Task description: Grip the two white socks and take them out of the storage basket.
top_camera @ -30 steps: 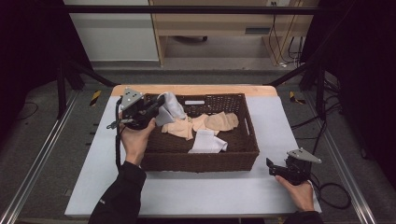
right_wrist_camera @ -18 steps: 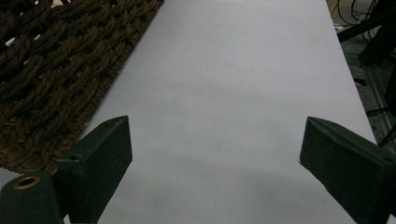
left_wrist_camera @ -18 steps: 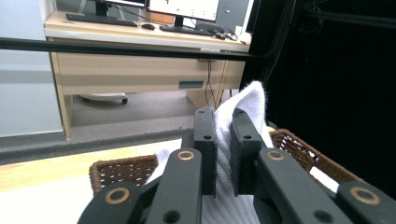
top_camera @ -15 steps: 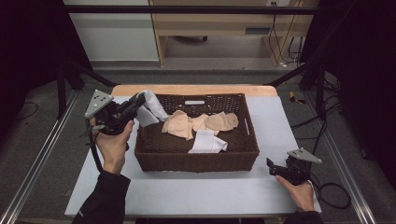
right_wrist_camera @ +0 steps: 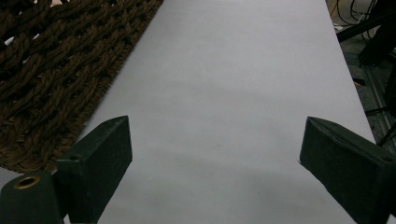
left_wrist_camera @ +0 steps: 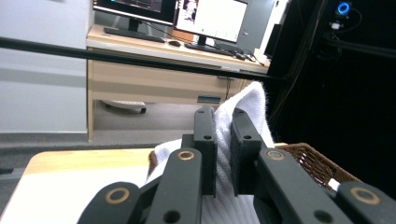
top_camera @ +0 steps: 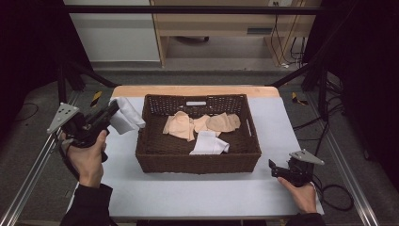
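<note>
left gripper [top_camera: 113, 109] pinching a white sock [top_camera: 126, 117], jaws clamped on the knit, sock hanging off its tip, clear of the basket [top_camera: 197, 162] and over the table [top_camera: 188, 193] just beside the basket's wall. right gripper [top_camera: 274, 165] spread wide, nothing between the jaws, parked on the table near the basket's other end. my read: one sock out, not yet set down; two beige socks [top_camera: 181, 126] and a white one [top_camera: 209, 143] left inside. no readable writing anywhere.
</note>
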A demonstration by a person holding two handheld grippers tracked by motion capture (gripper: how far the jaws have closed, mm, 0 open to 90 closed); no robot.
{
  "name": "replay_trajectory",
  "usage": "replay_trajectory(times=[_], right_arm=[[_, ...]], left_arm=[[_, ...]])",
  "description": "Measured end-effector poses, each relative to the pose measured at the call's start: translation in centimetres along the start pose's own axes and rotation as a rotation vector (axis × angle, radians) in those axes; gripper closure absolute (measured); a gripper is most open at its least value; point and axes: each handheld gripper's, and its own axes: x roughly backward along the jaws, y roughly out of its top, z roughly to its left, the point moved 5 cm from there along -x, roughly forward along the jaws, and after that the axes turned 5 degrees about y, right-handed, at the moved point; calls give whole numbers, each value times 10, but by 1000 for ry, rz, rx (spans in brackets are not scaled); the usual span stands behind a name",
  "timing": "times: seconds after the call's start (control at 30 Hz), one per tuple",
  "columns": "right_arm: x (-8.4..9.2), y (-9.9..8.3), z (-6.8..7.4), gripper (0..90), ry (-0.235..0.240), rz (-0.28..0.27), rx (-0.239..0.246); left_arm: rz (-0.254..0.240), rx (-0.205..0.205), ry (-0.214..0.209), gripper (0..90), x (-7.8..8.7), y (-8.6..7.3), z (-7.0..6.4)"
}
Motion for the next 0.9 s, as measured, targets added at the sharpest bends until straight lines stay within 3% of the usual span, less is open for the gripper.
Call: replay_trajectory(times=[0.23,0.37,0.67,0.9], right_arm=[[0,0,0,95,-3,-3,1],[0,1,0,99,1,-6,2],[3,1,-1,100,-1,-18,5],[3,1,0,100,1,-16,2]], left_arm=[[36,-32,92,823,7,-17,26],[69,-15,133,823,8,-29,42],[213,-34,230,822,-2,-70,75],[333,-28,256,822,-12,-99,89]])
